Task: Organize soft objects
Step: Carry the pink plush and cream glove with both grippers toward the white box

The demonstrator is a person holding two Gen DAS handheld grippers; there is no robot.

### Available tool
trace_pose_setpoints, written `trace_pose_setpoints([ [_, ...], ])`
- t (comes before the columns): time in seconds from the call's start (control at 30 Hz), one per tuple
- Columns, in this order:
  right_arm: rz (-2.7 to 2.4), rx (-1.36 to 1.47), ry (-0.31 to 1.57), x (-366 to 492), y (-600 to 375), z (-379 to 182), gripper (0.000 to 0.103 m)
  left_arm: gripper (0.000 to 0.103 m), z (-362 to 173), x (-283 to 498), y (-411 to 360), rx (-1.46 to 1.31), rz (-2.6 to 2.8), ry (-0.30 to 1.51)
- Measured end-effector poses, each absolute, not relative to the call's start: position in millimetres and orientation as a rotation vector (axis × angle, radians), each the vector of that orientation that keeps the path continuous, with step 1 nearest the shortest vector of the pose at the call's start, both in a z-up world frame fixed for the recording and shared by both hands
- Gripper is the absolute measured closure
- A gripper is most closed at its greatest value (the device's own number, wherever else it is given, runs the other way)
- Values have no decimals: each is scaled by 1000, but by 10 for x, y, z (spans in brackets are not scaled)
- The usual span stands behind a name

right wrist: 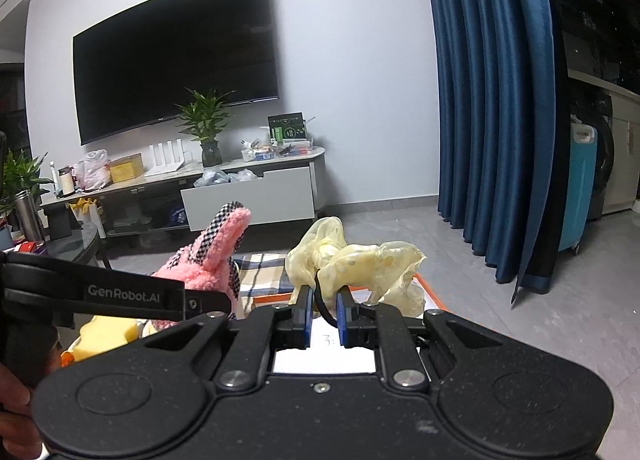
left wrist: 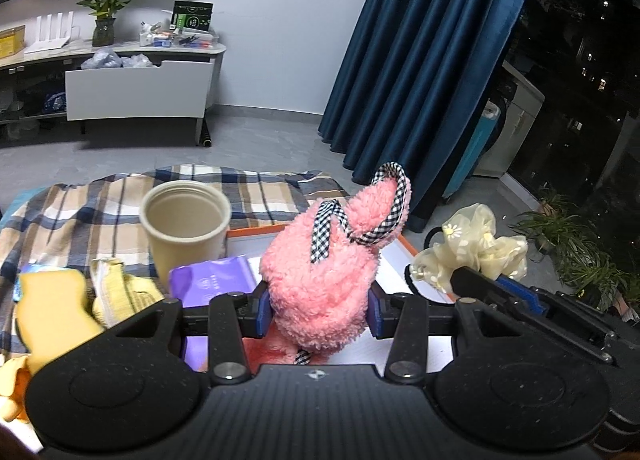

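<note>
Pink plush toy (left wrist: 320, 272) is clamped in the left gripper (left wrist: 320, 312), lifted over the orange-edged tray (left wrist: 410, 246). The yellow scrunchie (right wrist: 352, 260) is pinched in the right gripper (right wrist: 323, 314) (by its black band), just right. Both should be lowered onto the tray before release.

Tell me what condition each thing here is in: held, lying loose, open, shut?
Pink fluffy pouch: upright, clamped between the left fingers.
Yellow scrunchie: held up, its black band pinched by the right fingers.
Beige cup: upright, empty.
Purple packet: lying flat.
Drawer: pulled open, with bags in it.
Television: off.
Curtain: gathered to one side.
</note>
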State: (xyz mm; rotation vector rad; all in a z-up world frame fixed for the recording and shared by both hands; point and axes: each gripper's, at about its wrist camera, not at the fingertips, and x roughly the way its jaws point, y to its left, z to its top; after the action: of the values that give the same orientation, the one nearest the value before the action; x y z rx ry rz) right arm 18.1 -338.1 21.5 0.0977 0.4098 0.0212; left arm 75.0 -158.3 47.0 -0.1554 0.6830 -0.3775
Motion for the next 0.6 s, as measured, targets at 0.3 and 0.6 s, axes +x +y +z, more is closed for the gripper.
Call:
trace_pose_setpoints([
  [0.3, 12, 108, 455, 417, -3572, 160, 88, 58, 431, 902, -1754, -152, -381, 704],
  [0.6, 10, 109, 508, 715, -3767, 93, 88, 58, 359, 1078, -1913, -143, -373, 743],
])
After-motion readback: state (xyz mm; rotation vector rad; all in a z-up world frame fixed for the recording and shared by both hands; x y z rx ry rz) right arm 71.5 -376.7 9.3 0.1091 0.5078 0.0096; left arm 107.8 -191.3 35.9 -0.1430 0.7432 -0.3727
